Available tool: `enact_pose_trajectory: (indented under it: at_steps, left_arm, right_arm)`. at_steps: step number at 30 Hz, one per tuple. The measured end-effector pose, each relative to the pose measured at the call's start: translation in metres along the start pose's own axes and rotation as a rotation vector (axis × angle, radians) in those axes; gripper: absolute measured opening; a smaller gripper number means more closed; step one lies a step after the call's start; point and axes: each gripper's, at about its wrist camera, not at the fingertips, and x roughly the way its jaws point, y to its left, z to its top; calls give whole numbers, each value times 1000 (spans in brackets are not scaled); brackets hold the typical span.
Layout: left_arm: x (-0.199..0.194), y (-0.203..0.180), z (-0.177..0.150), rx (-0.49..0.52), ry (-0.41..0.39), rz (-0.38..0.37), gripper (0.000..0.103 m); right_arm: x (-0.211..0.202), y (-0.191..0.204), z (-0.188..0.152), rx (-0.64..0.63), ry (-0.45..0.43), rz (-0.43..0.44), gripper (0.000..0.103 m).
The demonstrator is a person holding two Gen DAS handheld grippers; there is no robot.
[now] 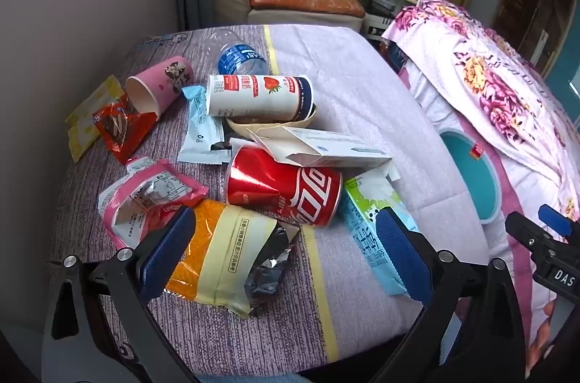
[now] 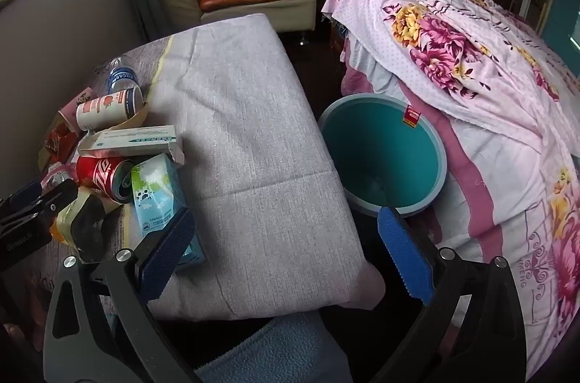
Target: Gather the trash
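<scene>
Trash lies heaped on the left half of a cloth-covered table (image 2: 253, 129); teal bin (image 2: 384, 151) stands on the floor off the table's right edge, against a floral bedspread (image 2: 453, 57). Left claw (image 1: 286, 249) hangs over the near end of the heap, jaws wide apart, nothing between the pads. Directly ahead of it: an orange-and-cream snack bag (image 1: 221, 256), crinkled foil mouth torn open, long axis running roughly away from the claw. Just beyond, a dented red cola can (image 1: 286, 191) lies on its side, long axis crosswise to the jaws. A pale blue-green carton (image 1: 377, 223) lies beside the right pad. Farther off: a white strawberry-print can (image 1: 259, 95), pink paper cup (image 1: 159, 86), flattened white box (image 1: 326, 147), clear bottle (image 1: 239, 57). Right claw (image 2: 286, 252), also spread and empty, hovers nearer the bin. Judgement: left hand is the nearer for the first pick; the soft bag should pinch easily, the can may roll.
</scene>
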Motion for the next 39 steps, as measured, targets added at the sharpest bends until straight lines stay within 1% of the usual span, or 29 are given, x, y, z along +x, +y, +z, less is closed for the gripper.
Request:
enact_pose_trajectory:
  at_steps: [13, 15, 39]
  left_arm:
    - [-8, -2, 7, -4, -12, -3, 100]
    - [-8, -2, 3, 2, -16, -4, 100]
    - [-12, 0, 6, 7, -27, -4, 100]
  right_arm:
    - [-4, -3, 3, 5, -3, 1, 97]
    - [-3, -5, 4, 6, -4, 2, 97]
    - [1, -8, 5, 23, 10, 2, 97]
